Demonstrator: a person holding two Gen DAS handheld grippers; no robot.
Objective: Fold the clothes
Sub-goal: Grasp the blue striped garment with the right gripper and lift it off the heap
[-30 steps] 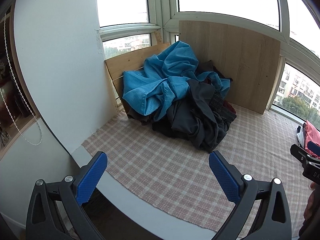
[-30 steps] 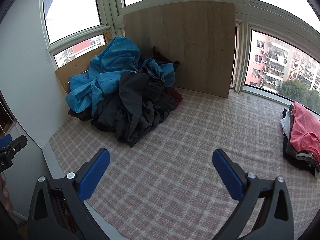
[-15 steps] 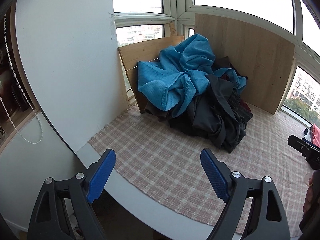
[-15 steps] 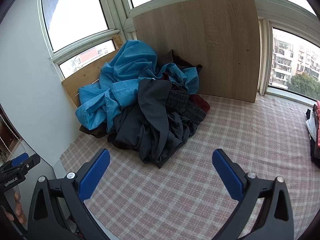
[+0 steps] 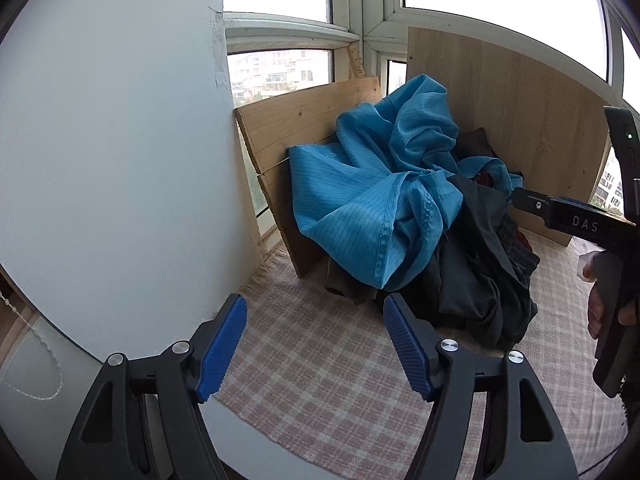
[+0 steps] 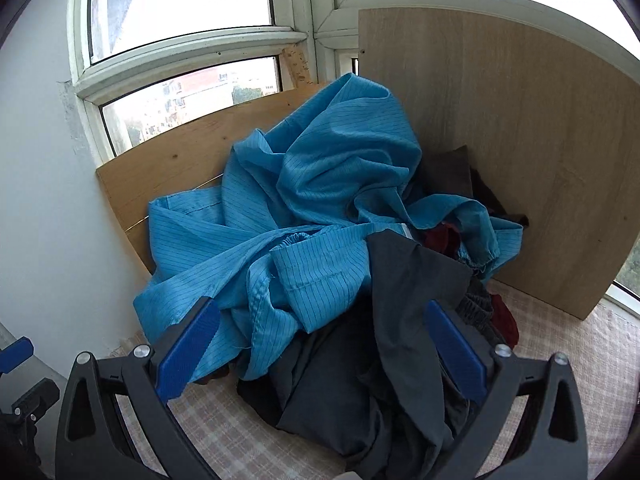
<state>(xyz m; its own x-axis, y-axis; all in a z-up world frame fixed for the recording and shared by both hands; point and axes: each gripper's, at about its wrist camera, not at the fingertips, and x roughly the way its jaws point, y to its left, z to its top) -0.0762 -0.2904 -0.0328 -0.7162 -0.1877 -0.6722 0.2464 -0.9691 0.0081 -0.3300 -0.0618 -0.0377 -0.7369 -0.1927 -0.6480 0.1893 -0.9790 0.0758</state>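
The right gripper (image 6: 320, 344) hung with its jaws wide apart and empty just over the dark clothes (image 6: 384, 360), and the left gripper (image 5: 314, 344), likewise spread and empty, hovered over the checked cloth (image 5: 320, 380) near the pile. The blue garment (image 6: 304, 216) lay crumpled on top, heaped in the cloth's far corner against the boards (image 6: 520, 140). Everything in that pile remained to be folded.

Both tools are now much nearer the clothes pile (image 6: 360, 264) than a second ago. The right tool (image 6: 320, 344) hangs spread right over its dark garment (image 6: 400, 320); the left tool (image 5: 316, 344) has narrowed its gap.
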